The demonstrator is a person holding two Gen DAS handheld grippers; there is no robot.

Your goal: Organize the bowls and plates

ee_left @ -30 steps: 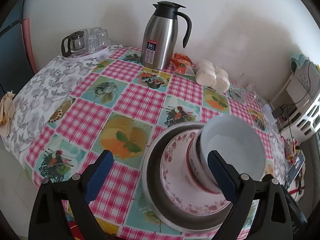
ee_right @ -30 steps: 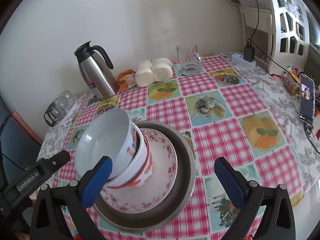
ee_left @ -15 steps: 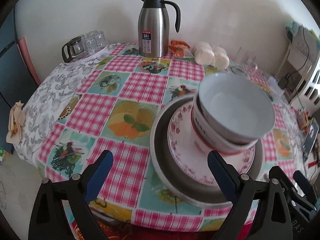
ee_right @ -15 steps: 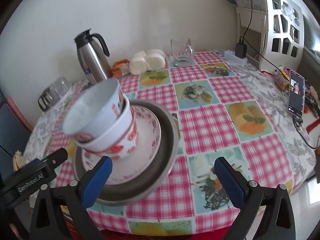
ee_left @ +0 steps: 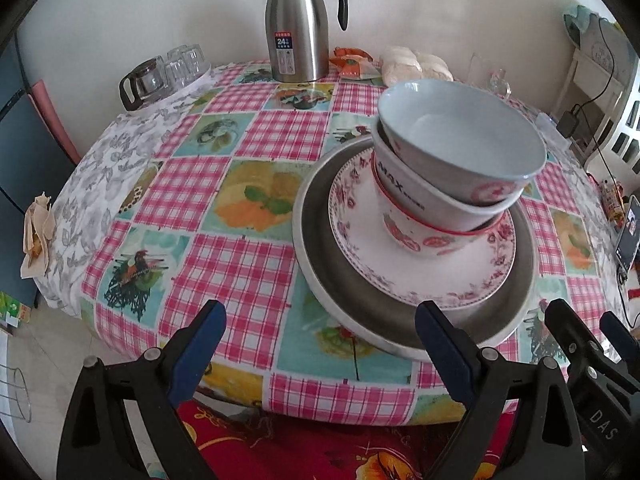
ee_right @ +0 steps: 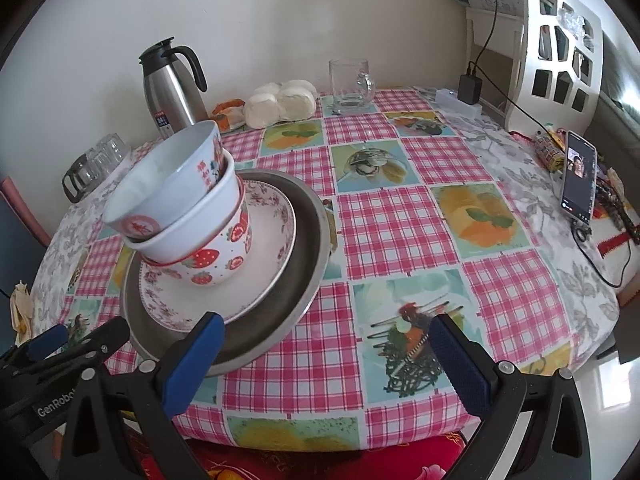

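We are holding our left gripper and right gripper low in the frame, fingers wide apart, gripping nothing. The stack is sitting mid-frame: a dull metal pan, a smooth flowery plate, then a strawberry bowl, a white bowl and a pale blue bowl that is leaning. We think we should straighten the shiny, slippery bowls gently by their rims.

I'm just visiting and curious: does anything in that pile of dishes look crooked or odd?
Yes. The top bowl sits tilted in the bowl below instead of nesting level, so the stack on the flowered plate leans. Nothing looks spilled or broken.
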